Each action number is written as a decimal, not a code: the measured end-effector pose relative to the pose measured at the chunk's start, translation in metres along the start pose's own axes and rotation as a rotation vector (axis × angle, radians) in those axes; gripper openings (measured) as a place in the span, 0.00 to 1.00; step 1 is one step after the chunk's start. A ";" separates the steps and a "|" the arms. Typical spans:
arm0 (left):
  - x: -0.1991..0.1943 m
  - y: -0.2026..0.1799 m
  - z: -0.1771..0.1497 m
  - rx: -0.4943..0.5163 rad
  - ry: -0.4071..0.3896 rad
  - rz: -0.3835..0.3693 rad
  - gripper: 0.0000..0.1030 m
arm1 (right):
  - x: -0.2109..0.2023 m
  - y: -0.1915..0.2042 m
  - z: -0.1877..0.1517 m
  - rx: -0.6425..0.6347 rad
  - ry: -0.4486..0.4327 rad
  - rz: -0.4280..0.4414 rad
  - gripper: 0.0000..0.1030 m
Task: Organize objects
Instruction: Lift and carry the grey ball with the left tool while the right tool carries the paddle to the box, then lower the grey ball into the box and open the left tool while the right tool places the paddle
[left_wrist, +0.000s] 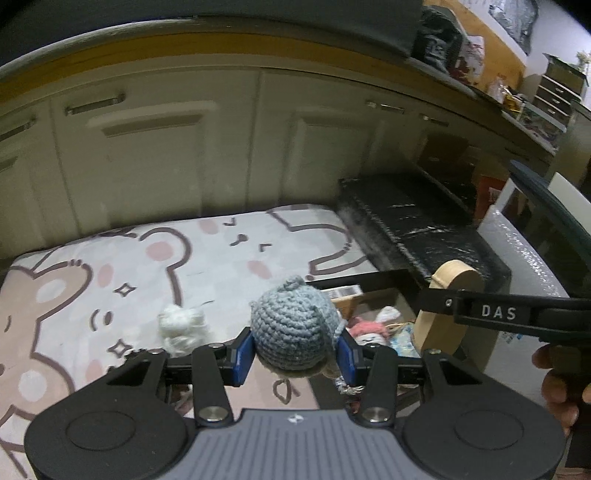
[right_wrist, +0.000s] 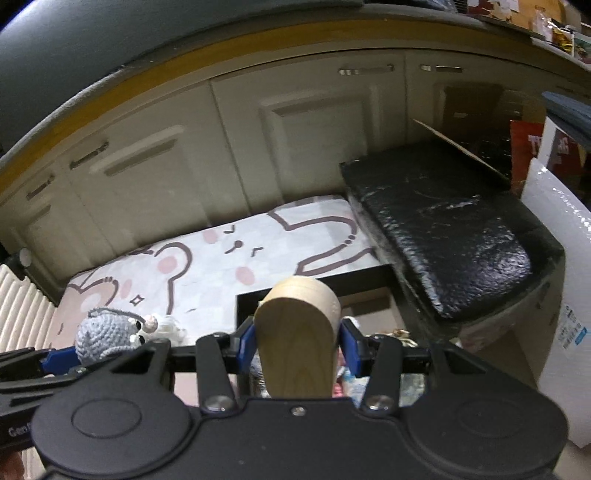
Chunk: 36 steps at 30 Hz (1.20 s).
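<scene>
My left gripper (left_wrist: 295, 350) is shut on a grey crocheted toy (left_wrist: 293, 325), held above the bear-print mat (left_wrist: 184, 266). The same toy (right_wrist: 105, 334) shows at the lower left of the right wrist view. My right gripper (right_wrist: 297, 345) is shut on a rounded wooden block (right_wrist: 297, 332), which also appears at the right of the left wrist view (left_wrist: 448, 295). Both hang near a black open box (left_wrist: 373, 277) holding a pink-and-white plush (left_wrist: 369, 326) and other small items. A white fluffy toy (left_wrist: 181, 325) lies on the mat.
A black wrapped slab (right_wrist: 443, 229) lies right of the mat, with a bubble-wrapped white panel (right_wrist: 554, 258) beside it. Cream cabinet doors (right_wrist: 258, 147) close off the back. A ribbed white surface (right_wrist: 22, 306) sits at the far left. A cluttered shelf (left_wrist: 517, 99) runs at the upper right.
</scene>
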<state>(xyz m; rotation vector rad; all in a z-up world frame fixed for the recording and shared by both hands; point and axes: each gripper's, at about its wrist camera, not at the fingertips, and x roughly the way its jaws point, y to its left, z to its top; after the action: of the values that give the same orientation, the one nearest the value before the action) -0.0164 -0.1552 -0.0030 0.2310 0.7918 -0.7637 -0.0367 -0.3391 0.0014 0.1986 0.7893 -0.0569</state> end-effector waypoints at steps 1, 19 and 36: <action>0.002 -0.003 0.000 0.005 -0.001 -0.007 0.46 | 0.000 -0.003 0.000 0.001 0.001 -0.006 0.47; 0.033 -0.028 0.005 0.032 0.003 -0.100 0.46 | 0.026 -0.039 -0.008 -0.018 0.084 -0.091 0.47; 0.079 -0.025 0.010 0.015 0.045 -0.155 0.46 | 0.089 -0.029 0.001 -0.129 0.135 -0.175 0.47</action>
<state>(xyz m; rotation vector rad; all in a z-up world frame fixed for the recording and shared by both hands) 0.0072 -0.2193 -0.0505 0.2018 0.8536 -0.9136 0.0226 -0.3654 -0.0659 0.0105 0.9404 -0.1581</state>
